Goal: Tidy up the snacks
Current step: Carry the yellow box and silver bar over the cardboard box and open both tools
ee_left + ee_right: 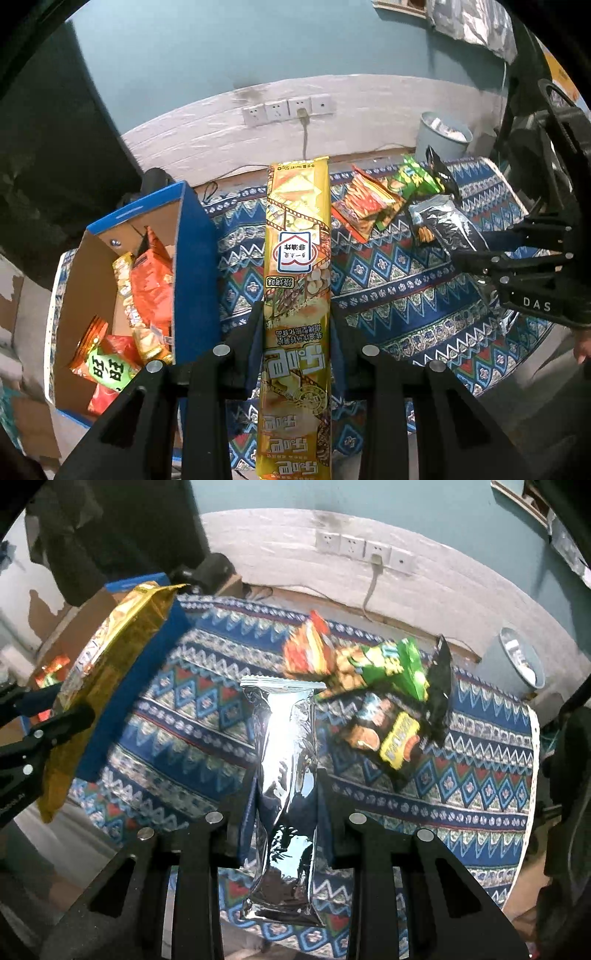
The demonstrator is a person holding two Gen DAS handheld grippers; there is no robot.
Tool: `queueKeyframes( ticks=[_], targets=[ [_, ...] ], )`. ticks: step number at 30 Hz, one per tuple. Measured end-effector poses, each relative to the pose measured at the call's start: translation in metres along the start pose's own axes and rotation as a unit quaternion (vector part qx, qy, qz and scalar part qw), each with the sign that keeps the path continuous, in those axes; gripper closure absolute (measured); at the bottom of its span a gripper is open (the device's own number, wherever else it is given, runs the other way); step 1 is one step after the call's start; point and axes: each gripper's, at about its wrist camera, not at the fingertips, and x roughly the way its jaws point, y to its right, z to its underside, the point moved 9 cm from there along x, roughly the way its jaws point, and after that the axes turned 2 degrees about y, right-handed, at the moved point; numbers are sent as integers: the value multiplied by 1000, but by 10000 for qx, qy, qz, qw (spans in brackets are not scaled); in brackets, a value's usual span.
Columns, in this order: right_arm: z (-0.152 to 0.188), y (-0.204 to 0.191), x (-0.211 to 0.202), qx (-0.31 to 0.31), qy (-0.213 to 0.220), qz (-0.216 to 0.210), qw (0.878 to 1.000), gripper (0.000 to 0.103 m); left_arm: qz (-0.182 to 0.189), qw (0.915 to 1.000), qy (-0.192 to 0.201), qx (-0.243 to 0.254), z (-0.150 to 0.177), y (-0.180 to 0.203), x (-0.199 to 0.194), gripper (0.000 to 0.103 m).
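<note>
Now the left gripper (297,325) is clamping a long yellow pack (297,280) between nearly closed fingers, the pack running toward twelve o'clock, clear of the cloth (388,295) beneath it. At nine o'clock from it, the box (195,258) is standing open, holding orange packets (151,280), gold-wrapped pieces and a green-labelled bag (105,369) piled loosely, with room left near the back wall. To do this step well, I judge the yellow pack should be carried over the blue rim and lowered lengthwise along the box, not dropped across the pile. The right gripper (286,794) is likewise pinching a silver pack (288,768), fingers almost shut on its middle, with the pack held off the cloth. It should probably be waiting its turn so the two packs are not colliding at the box mouth. At one o'clock from it, loose snacks (369,672) are lying on the cloth, and a bin (517,661) is standing at two o'clock with something pale inside.
</note>
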Motion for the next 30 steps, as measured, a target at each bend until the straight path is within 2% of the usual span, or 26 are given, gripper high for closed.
queueKeyframes(
  ticks=[12, 18, 30],
  targets=[
    [-37, -41, -14, -161, 282, -244, 9992, 75, -89, 9988, 178, -438, -8, -38, -18, 71],
    [-60, -67, -13, -282, 382, -380, 9981, 75, -348, 9972, 289, -591, -7, -66, -23, 71],
    [-99, -133, -2, -587, 493, -697, 9946, 75, -563, 9921, 339, -1070, 6, -126, -29, 71]
  ],
)
